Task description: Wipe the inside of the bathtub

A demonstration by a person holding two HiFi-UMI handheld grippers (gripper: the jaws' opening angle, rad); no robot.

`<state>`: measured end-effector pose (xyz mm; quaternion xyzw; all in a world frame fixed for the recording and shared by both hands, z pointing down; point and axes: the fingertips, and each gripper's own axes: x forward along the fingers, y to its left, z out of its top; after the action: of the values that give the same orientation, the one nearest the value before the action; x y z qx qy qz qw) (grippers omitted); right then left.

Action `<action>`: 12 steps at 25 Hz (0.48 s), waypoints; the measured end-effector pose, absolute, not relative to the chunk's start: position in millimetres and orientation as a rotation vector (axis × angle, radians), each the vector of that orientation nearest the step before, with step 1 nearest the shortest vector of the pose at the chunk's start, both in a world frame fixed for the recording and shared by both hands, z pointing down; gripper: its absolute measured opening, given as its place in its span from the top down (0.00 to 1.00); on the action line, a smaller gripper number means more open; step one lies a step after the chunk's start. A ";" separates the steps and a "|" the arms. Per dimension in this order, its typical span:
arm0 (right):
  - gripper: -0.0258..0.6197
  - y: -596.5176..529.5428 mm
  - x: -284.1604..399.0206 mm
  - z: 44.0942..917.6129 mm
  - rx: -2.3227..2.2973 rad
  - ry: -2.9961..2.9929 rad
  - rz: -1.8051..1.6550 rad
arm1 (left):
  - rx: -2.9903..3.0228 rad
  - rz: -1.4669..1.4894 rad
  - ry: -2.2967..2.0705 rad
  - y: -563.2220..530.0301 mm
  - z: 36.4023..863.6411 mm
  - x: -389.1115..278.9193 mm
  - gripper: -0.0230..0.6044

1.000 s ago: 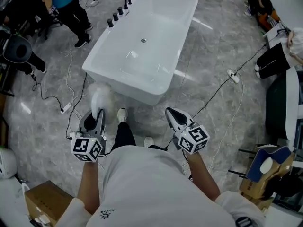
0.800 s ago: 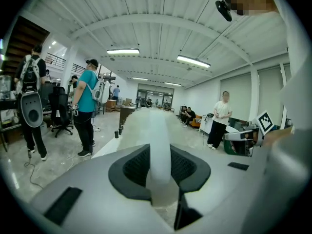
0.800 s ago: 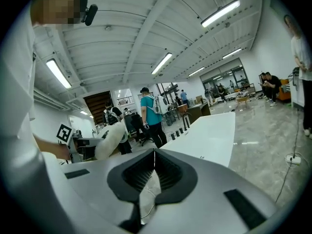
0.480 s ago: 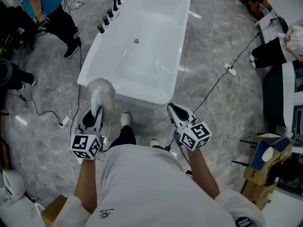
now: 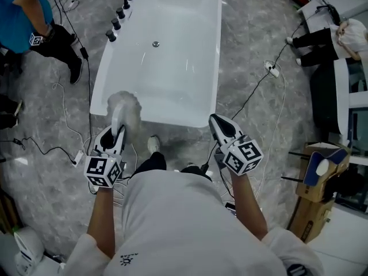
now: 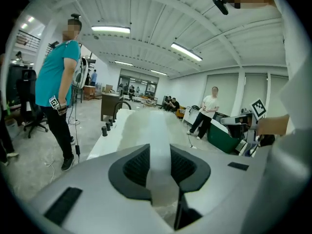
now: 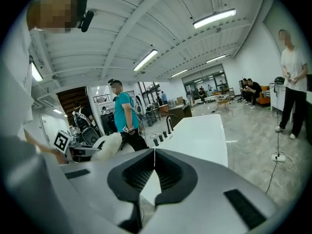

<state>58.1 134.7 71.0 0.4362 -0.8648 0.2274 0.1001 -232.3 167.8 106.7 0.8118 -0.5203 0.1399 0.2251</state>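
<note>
Bathtub (image 5: 190,68) stands just ahead of my feet on a grey, marbled floor (image 5: 259,33) with a dull polish. It is a long white rectangle with rounded corners, glossy and smooth, its basin bare but for a small round drain (image 5: 155,43). A row of black taps (image 5: 117,23) and a curved black spout (image 7: 169,122) line its left rim. Thin black and white cables (image 5: 250,101) snake over the floor on both sides, one running to a white power strip (image 5: 270,69) right of the tub. A person (image 5: 20,7) in a teal shirt stands by the far left corner. Through the tool cameras the room is a big open hall with a white ribbed ceiling (image 7: 146,28) and long strip lights (image 7: 214,17); more people stand or sit further off.

My left tool (image 5: 118,132) is clenched on the flat white handle (image 6: 160,165) of a duster (image 5: 123,107). Its pale fluffy head sits at the tub's near left corner, by the rim; whether it touches the rim I cannot tell. My right tool (image 5: 217,121) grips nothing, its ridged black pads (image 7: 167,169) closed tip to tip. It hovers outside the tub, near the right end of the near wall. Both tools are smooth white shells with a marker cube at the back.
</note>
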 end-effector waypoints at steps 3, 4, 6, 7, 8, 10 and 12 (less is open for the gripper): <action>0.93 120.7 42.7 71.1 1.325 -2.527 0.673 | 2.257 0.404 -1.368 152.0 119.0 -245.6 0.81; 0.93 117.1 37.7 71.3 1.333 -2.519 0.674 | 2.260 0.406 -1.350 147.7 122.5 -249.5 0.81; 0.93 112.4 30.7 72.7 1.343 -2.499 0.681 | 2.265 0.409 -1.323 139.5 127.7 -255.2 0.81; 0.93 110.7 28.6 73.7 1.347 -2.487 0.685 | 2.268 0.412 -1.314 134.8 129.5 -257.2 0.81; 0.93 109.5 27.3 74.9 1.352 -2.476 0.690 | 2.271 0.415 -1.307 130.1 131.2 -258.8 0.81; 0.93 108.7 25.6 77.9 1.360 -2.455 0.700 | 2.272 0.418 -1.295 122.7 134.7 -261.5 0.81; 0.93 108.9 24.4 82.2 1.363 -2.440 0.711 | 2.269 0.427 -1.286 118.0 139.4 -264.3 0.81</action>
<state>24.4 108.9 82.2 0.4686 -0.8391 0.2447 0.1284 -264.3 118.0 139.4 0.8319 -0.4716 0.1566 0.2469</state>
